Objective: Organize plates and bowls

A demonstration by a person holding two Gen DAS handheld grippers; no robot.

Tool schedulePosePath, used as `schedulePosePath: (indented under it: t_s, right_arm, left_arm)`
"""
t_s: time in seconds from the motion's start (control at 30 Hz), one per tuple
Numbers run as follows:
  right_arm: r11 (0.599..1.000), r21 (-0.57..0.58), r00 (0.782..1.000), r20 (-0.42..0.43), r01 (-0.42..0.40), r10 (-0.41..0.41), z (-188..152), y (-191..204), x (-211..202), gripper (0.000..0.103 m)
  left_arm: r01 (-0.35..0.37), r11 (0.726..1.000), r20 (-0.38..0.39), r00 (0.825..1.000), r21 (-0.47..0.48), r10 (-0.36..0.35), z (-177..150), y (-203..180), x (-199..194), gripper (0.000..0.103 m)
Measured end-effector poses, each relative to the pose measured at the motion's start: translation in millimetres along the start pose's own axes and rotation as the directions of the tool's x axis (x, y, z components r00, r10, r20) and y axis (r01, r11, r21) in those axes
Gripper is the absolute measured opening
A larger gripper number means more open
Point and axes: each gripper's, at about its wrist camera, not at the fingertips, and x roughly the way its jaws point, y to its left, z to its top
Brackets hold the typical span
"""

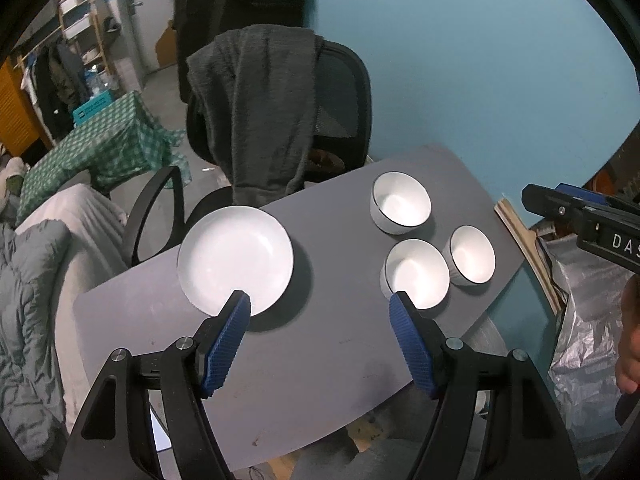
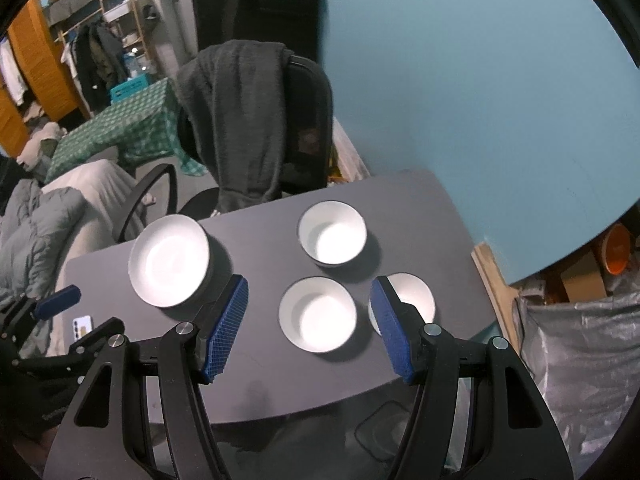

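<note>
- Three white bowls sit apart on the right half of a grey table [image 1: 320,360]: a far bowl [image 2: 332,233], a middle bowl [image 2: 317,314] and a right bowl [image 2: 416,296]. A white plate [image 1: 235,255] lies alone on the left.
- The left gripper [image 1: 320,304] hangs wide and empty over the table; the right gripper [image 2: 310,292] hangs empty too, spread above the middle bowl.
- Nesting the bowls likely works best by pinching one rim and lowering it level.
- Behind stands an office chair [image 1: 340,92] draped with a grey garment [image 1: 260,112], before a blue wall [image 1: 480,60].
</note>
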Motion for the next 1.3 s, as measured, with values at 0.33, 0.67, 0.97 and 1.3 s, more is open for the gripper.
schedulePosePath:
  t_s: [0.33,0.67,0.97,1.3]
  right_arm:
    - [1.0,0.024,0.999,-0.039,0.016,-0.015,11.1,-28.3,14.1,0.063]
    - [0.999,-0.006,0.997,-0.073,-0.032,0.032,27.3,-57.7,43.5,0.063]
    - [0.982,-0.102,0.978,-0.149,-0.16,0.144,33.4,-84.0,101.9,0.063]
    - [0.926,-0.245,0.928,-0.308,-0.289,0.209,12.7,-74.9,188.2,0.063]
  left_arm:
    - [0.002,0.998,-0.018,1.0,0.055,-0.001,18.1,-27.8,12.0,0.073]
    - [-0.031,0.999,-0.075,0.997,0.028,0.033,33.6,-50.8,45.7,0.073]
    - [-0.039,0.997,-0.175,0.984,-0.062,0.028,32.1,-57.2,105.3,0.073]
    - [-0.06,0.986,-0.304,0.953,-0.158,0.009,13.0,-61.9,178.8,0.073]
